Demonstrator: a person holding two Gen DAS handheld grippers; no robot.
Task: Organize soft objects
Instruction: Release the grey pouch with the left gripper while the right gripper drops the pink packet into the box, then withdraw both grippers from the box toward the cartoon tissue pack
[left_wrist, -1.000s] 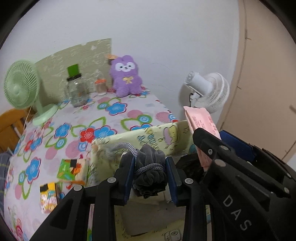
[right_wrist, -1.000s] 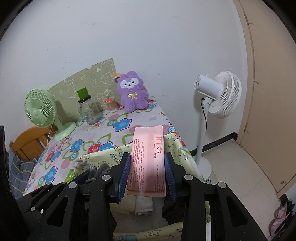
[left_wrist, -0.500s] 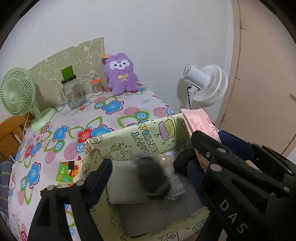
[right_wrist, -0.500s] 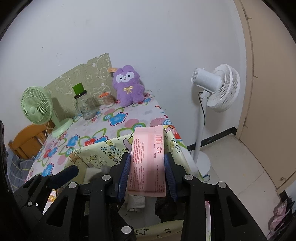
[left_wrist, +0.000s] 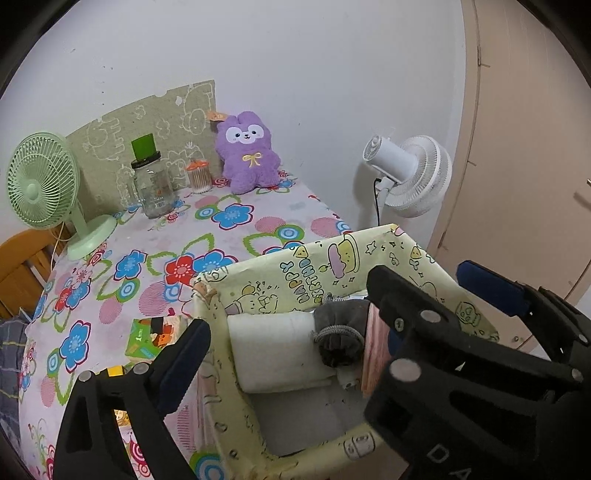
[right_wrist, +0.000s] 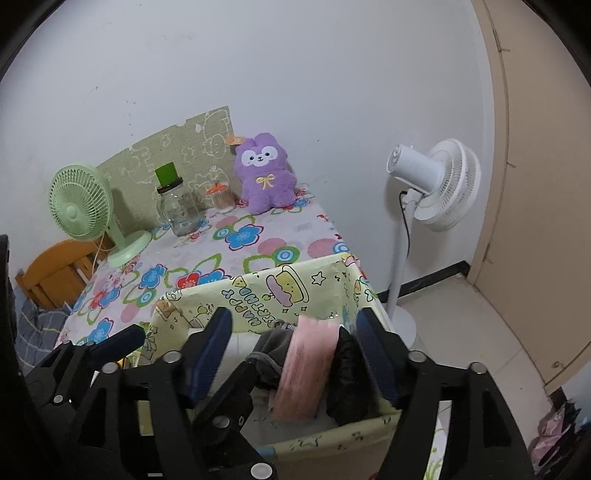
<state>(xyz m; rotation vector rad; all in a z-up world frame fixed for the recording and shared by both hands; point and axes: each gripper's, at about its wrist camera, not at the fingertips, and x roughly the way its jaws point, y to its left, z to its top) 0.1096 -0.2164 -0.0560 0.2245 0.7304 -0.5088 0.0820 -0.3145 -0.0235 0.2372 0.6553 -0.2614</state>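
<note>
My left gripper hangs over the yellow cartoon-print box, jaws opening with nothing pinched between them. Inside lie a white folded cloth, a dark grey drawstring pouch and a pink packet — my right gripper crowds in beside it.

- the pink packet is motion-blurred, its print unreadable.
- the right tongs hide the packet's lower part in the left view.
- the yellow box's near wall is cut off below.

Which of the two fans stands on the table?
The green fan, on the flowered tablecloth at the left. The white fan stands on the floor.
</note>
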